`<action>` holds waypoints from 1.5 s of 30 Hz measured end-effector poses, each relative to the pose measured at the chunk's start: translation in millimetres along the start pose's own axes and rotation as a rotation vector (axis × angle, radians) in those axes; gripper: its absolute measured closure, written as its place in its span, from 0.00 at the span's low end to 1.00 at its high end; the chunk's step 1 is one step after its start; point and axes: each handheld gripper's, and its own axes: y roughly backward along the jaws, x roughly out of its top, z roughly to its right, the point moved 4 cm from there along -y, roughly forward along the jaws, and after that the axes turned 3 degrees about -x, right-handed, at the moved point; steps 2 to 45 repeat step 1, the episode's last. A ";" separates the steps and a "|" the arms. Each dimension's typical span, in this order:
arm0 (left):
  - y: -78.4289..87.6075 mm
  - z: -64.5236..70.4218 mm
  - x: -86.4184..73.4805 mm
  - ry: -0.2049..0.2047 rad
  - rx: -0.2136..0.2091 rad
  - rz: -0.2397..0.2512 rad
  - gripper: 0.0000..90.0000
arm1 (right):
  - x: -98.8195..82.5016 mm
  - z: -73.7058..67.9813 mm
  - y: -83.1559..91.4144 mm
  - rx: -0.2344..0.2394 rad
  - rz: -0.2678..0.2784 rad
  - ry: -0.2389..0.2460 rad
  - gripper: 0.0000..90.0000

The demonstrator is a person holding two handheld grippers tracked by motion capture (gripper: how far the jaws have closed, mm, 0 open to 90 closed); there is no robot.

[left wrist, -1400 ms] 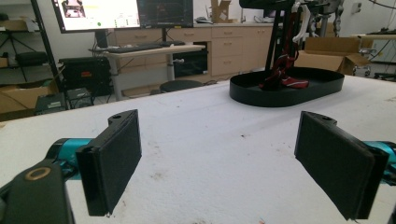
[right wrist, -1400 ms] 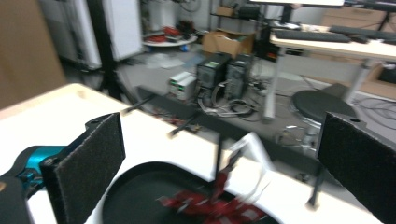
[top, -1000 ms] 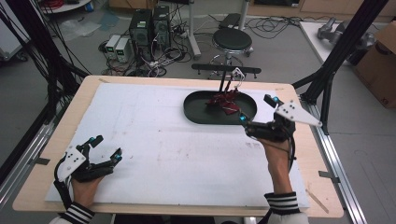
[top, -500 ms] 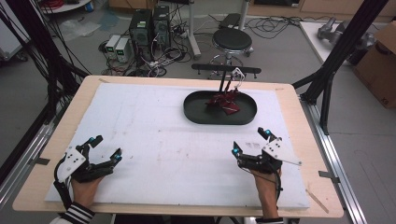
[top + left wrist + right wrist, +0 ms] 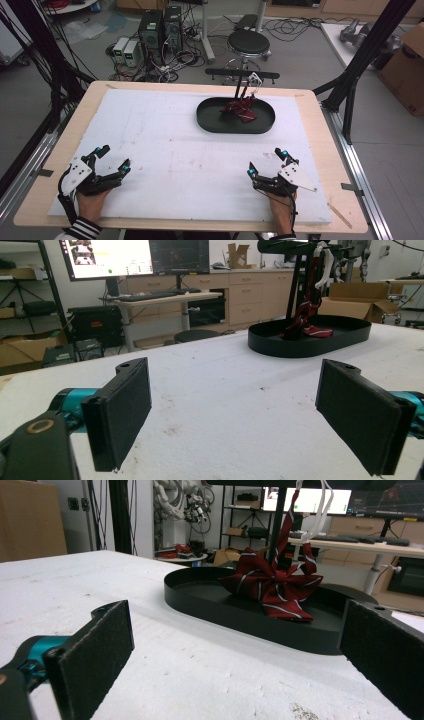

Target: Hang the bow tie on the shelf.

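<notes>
A: Grippers? State & place.

B: Left gripper (image 5: 112,157) rests near the bench's front left corner, jaws spread wide, nothing btwn them. Right gripper (image 5: 266,161) sits near the front right corner, jaws likewise apart & empty. Both rest on the white sheet (image 5: 165,150), each w/ a hand behind it at the front edge.

A: Big to small, what's on the bench?

B: White sheet covers most of the wooden bench (image 5: 320,130). Then a black oval tray (image 5: 210,120) toward the back edge, right of centre, well apart from both grippers. Inside it, a dark red striped cloth (image 5: 241,109), bunched up, w/ a strip rising to a black stand (image 5: 242,76) at the back edge.

A: Anything touching the cloth?

B: Only tray & stand; white cords (image 5: 320,510) hang off the stand too.
</notes>
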 end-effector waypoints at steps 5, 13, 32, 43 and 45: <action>-0.2 -0.1 0.0 0.000 -0.001 -0.002 0.17 | 0.0 0.8 -0.1 -0.002 0.004 -0.003 0.01; -0.2 -0.1 0.0 0.000 -0.001 -0.002 0.17 | 0.0 0.8 -0.1 -0.002 0.004 -0.003 0.01; -0.2 -0.1 0.0 0.000 -0.001 -0.002 0.17 | 0.0 0.8 -0.1 -0.002 0.004 -0.003 0.01; -0.2 -0.1 0.0 0.000 -0.001 -0.002 0.17 | 0.0 0.8 -0.1 -0.002 0.004 -0.003 0.01; -0.2 -0.1 0.0 0.000 -0.001 -0.002 0.17 | 0.0 0.8 -0.1 -0.002 0.004 -0.003 0.01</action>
